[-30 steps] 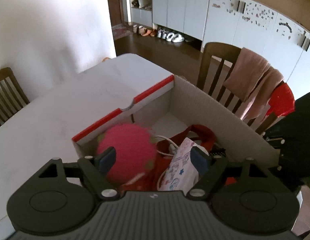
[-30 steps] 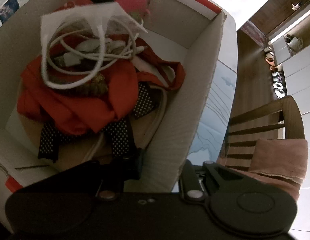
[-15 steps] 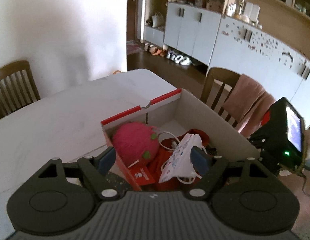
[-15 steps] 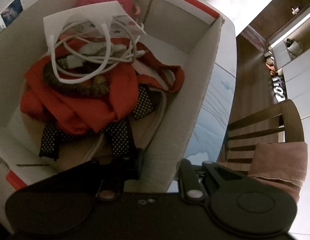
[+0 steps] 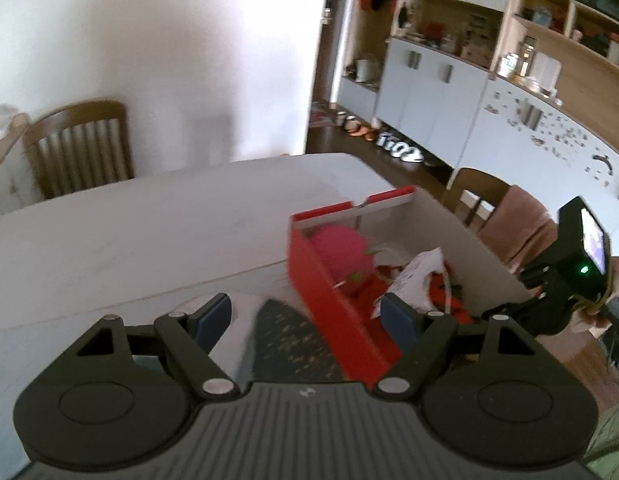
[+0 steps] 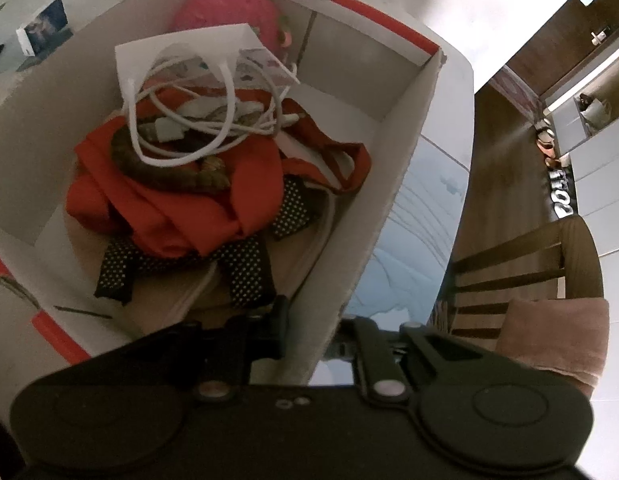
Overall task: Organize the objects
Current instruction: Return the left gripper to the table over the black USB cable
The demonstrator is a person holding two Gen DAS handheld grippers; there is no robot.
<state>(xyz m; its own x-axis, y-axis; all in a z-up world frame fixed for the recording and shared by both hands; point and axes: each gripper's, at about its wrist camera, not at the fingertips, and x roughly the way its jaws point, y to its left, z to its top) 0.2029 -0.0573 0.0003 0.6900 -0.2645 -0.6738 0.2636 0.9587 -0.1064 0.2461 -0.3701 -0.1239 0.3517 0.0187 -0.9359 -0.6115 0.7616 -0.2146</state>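
A red-and-white cardboard box [image 5: 333, 304] [image 6: 393, 184] stands on the table and holds a pink plush strawberry [image 5: 341, 252] [image 6: 229, 12], red cloth [image 6: 173, 208], white cables [image 6: 197, 120], a white card [image 6: 181, 56] and a dotted black fabric [image 6: 245, 272]. My left gripper [image 5: 305, 320] is open and empty, raised above the table left of the box. My right gripper [image 6: 317, 328] straddles the box's right wall, one finger inside and one outside, closed on it.
The white table [image 5: 129, 232] stretches left and ahead. Wooden chairs [image 5: 81, 148] [image 6: 521, 272] stand around it, one with a pink towel [image 6: 557, 336]. A dark patterned item [image 5: 285, 340] lies on the table by the box. A small photo card [image 6: 41, 32] lies beyond the box.
The pink strawberry left my left gripper and now lies in the box. My left gripper has pulled back up and left, away from the box. The right gripper stayed on the wall.
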